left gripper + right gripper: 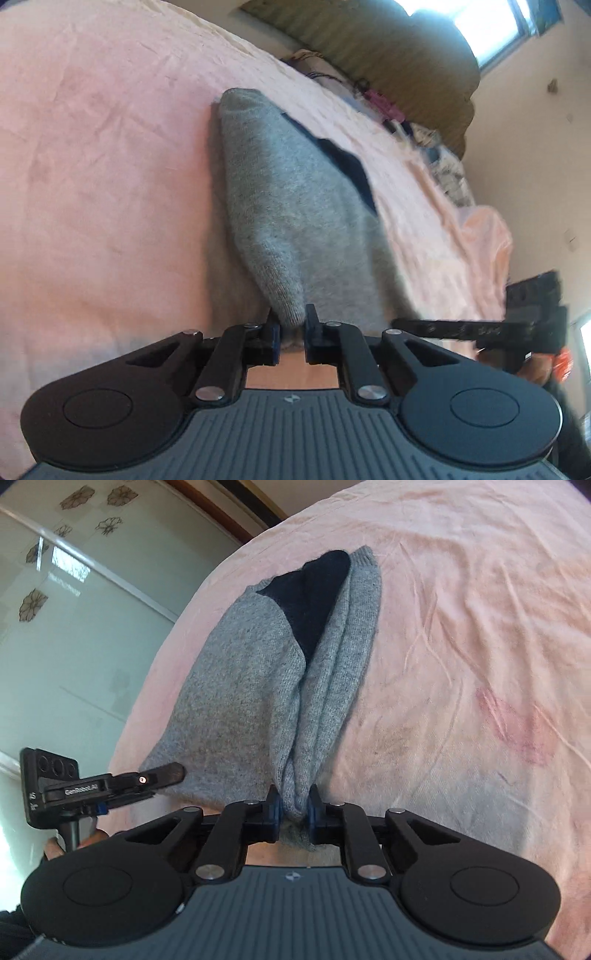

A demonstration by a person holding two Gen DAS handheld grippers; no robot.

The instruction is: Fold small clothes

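a grey knitted garment with a dark blue part lies on the pink bed sheet. the left gripper is nearly closed and pinches its near edge. the right gripper also clamps a bunched fold of the near edge. the far clutter is blurred, maybe more clothes.

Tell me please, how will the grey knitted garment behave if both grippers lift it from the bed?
The grey knitted garment will probably sag between the left gripper and right gripper, since it already bunches into soft folds at the pads. It looks light. The fuzzy knit likely resists slipping on the pink sheet.
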